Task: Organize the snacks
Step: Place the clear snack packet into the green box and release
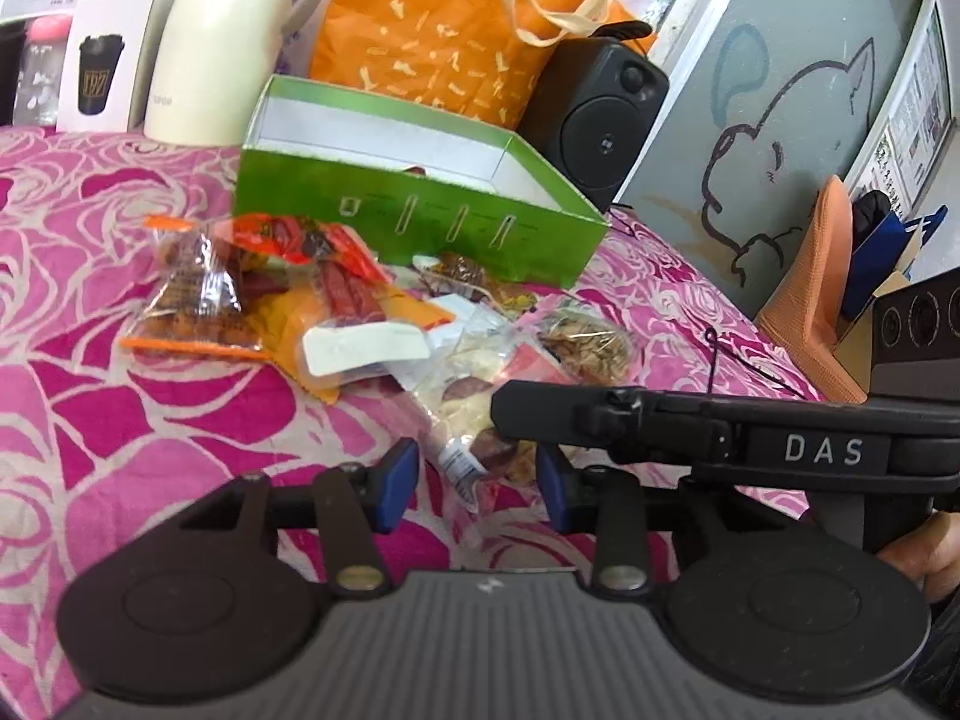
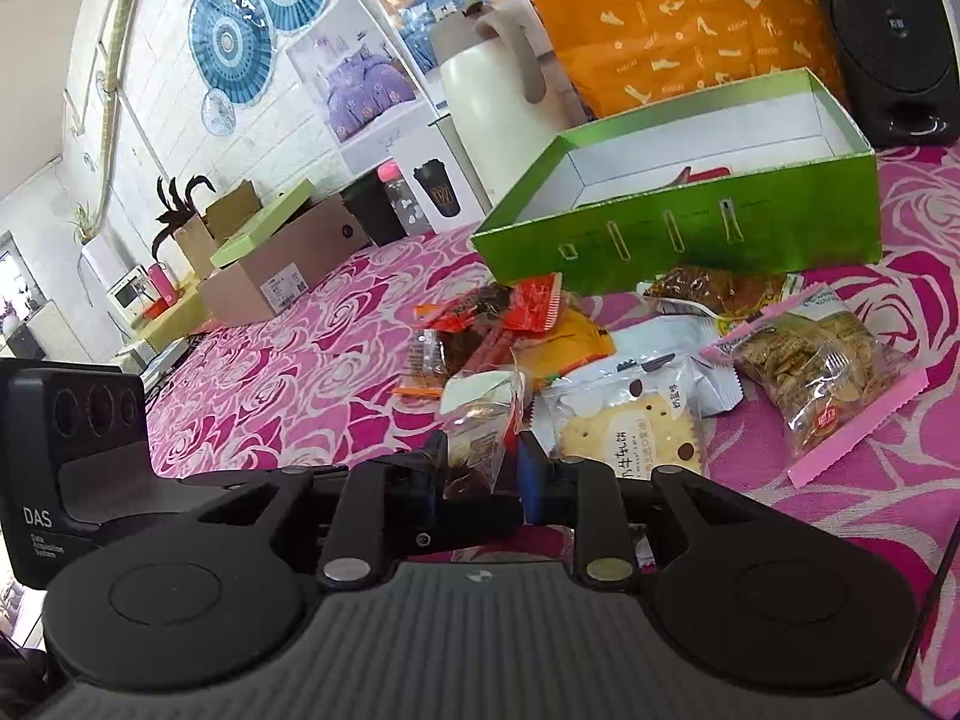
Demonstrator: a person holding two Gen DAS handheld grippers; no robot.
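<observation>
Right hand-held gripper (image 2: pixel 480 474) seemingly pinches a crinkly clear snack packet (image 2: pixel 483 420); left hand-held gripper (image 1: pixel 477 477) gapes.

The green box (image 2: pixel 678 228) looked like glossy printed cardboard outside, with a matt white paper lining. In front of it, the snack packets (image 1: pixel 336 306) were thin crinkled plastic film, some clear, some shiny orange and red. Beneath the box, the pink rose-patterned cloth (image 1: pixel 90 276) looked soft, matt and slightly napped. Behind the box, the orange bag (image 1: pixel 444 30) seemed a dull non-woven fabric, the cream flask (image 1: pixel 222 42) smooth and softly glossy, and the black speaker (image 1: pixel 600 120) matt plastic. The left gripper (image 1: pixel 477 483) was matt black plastic with blue rubbery pads (image 1: pixel 396 483).
</observation>
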